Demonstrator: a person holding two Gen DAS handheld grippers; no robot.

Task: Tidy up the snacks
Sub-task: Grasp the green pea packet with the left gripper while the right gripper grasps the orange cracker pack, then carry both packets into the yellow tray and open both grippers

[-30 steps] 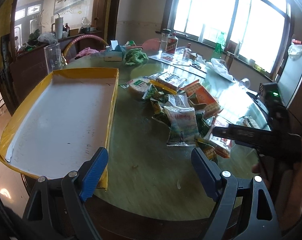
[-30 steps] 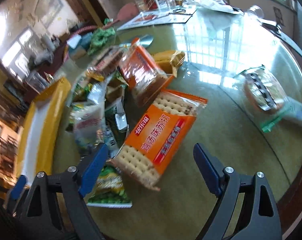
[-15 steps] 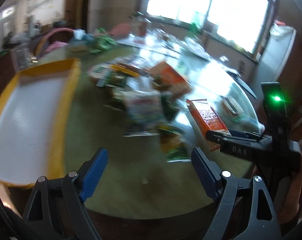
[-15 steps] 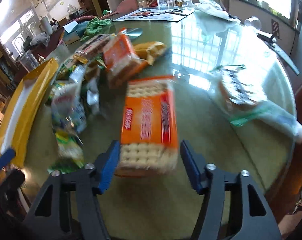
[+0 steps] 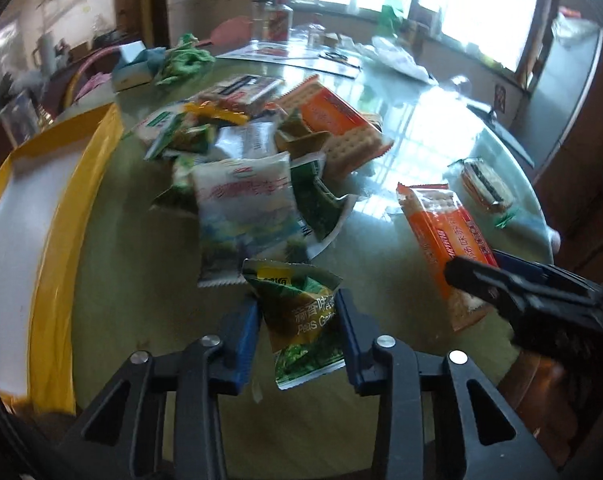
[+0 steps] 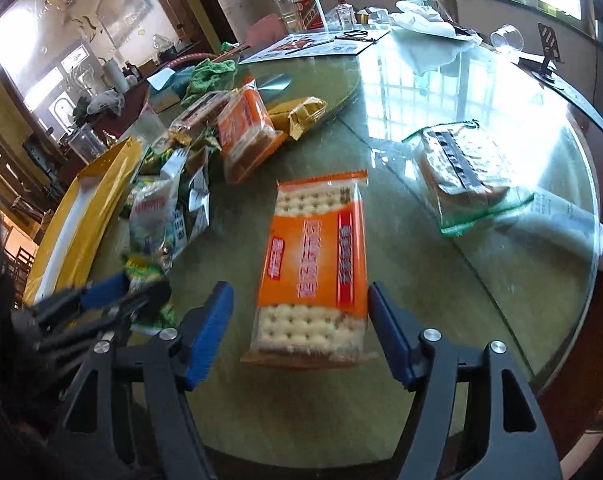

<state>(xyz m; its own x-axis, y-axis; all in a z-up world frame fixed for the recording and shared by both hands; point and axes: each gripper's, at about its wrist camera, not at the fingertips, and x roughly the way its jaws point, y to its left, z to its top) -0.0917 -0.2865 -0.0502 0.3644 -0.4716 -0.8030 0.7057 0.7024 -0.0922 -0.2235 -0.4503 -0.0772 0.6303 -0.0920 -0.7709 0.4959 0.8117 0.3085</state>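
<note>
My left gripper (image 5: 299,320) is shut on a green pea snack bag (image 5: 301,320) at the near edge of the snack pile (image 5: 245,168). My right gripper (image 6: 301,320) is open, its fingers either side of the near end of an orange cracker pack (image 6: 317,256) that lies flat on the glass table; only the right pad is close to the pack. The right gripper also shows in the left wrist view (image 5: 501,280) over that pack (image 5: 445,232). A yellow-rimmed white tray (image 5: 17,240) lies at the left.
A second orange cracker pack (image 6: 245,132) and a yellow packet (image 6: 301,114) lie further back. A clear-wrapped sandwich biscuit pack (image 6: 461,164) and a white tube (image 6: 569,228) lie right. Bottles (image 6: 297,8), papers and a green cloth (image 6: 209,76) stand at the far side.
My left gripper has swung right to the pile and closed on the green pea bag. My right gripper has opened wider around the orange cracker pack, which now lies straight between its fingers.
</note>
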